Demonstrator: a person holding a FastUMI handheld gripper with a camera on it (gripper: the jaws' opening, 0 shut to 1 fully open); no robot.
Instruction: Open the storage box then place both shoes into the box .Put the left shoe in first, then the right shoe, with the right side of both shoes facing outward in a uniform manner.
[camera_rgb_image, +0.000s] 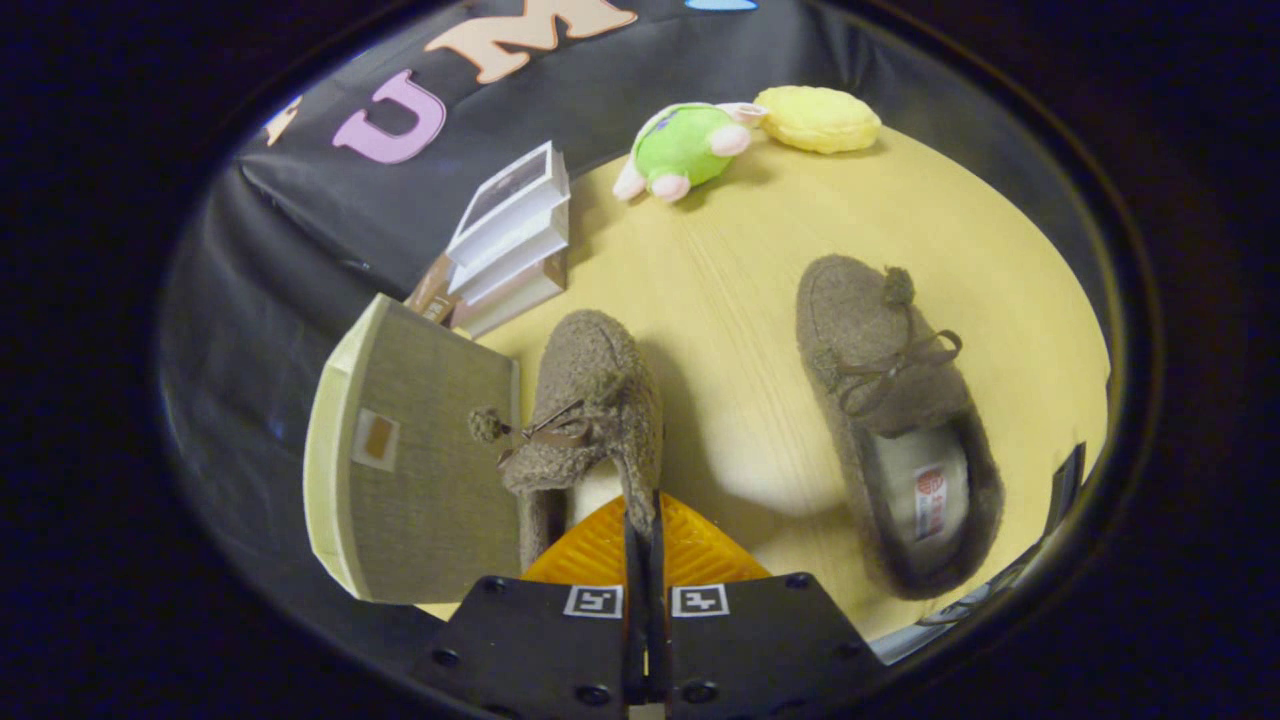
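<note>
Wood table (760, 250): storage box (420, 460), 2 shoes (890, 400), white boxes (515, 240), green plush (685, 145), yellow cushion (818, 118).

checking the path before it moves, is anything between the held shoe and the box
Nothing visible. The hand-held gripper is shut on the shoe, which already hangs right beside the box. The other shoe lies apart on the table.

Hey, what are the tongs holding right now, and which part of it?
The tongs are shut on the near fuzzy brown slipper, pinching the rim of its opening at the side wall.
</note>
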